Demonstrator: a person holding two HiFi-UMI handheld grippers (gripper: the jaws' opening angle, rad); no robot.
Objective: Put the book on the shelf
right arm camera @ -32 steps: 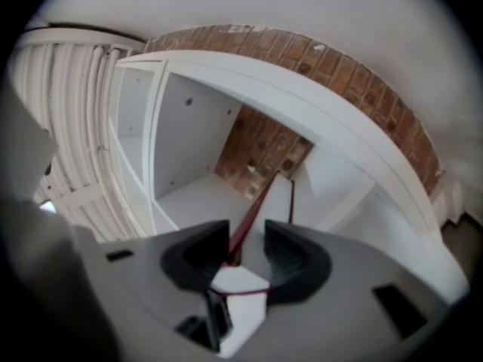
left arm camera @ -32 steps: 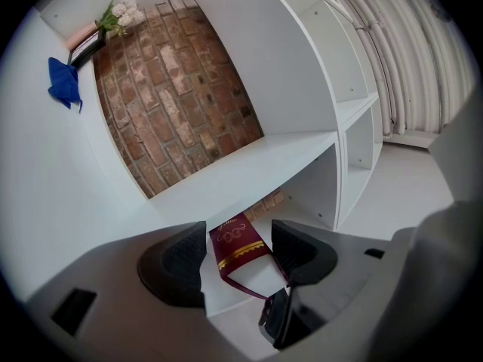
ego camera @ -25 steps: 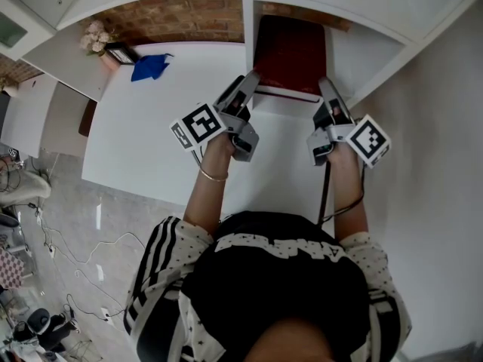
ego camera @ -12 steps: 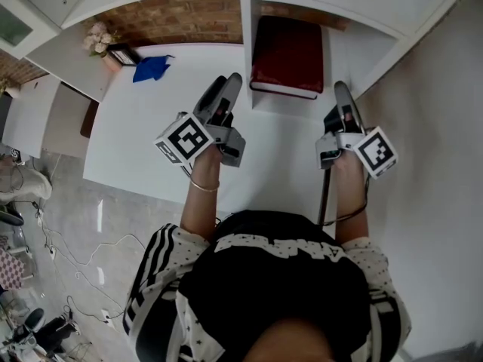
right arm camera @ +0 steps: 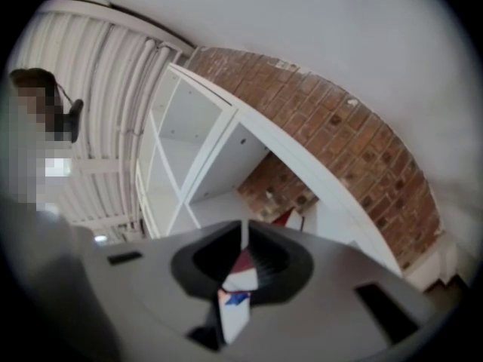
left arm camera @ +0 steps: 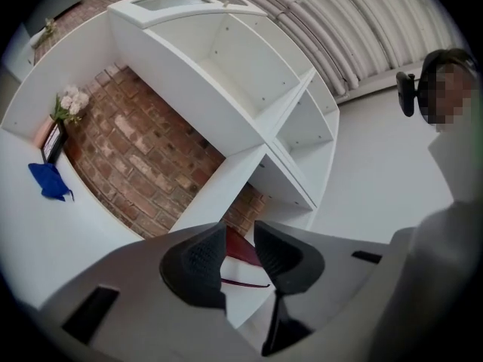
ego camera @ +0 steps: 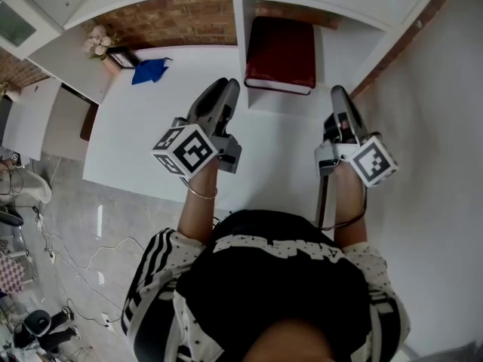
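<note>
The dark red book lies flat inside the white shelf compartment, with neither gripper touching it. My left gripper hovers over the desk just short of the book's left front corner. Its jaws are closing, with a gap still showing and nothing between them. In the left gripper view the left gripper shows a sliver of the book beyond its pads. My right gripper sits off the book's right front corner. Its jaws are closing to a thin slit and are empty. The right gripper points at the book.
A white desk runs under the shelf unit, backed by a brick wall. A blue cloth, a small picture frame and flowers sit at its far left. A shelf divider stands left of the book.
Both grippers have drawn back from the book's front corners toward the person. The book now rests deeper in the compartment. Both pairs of jaws have narrowed.
</note>
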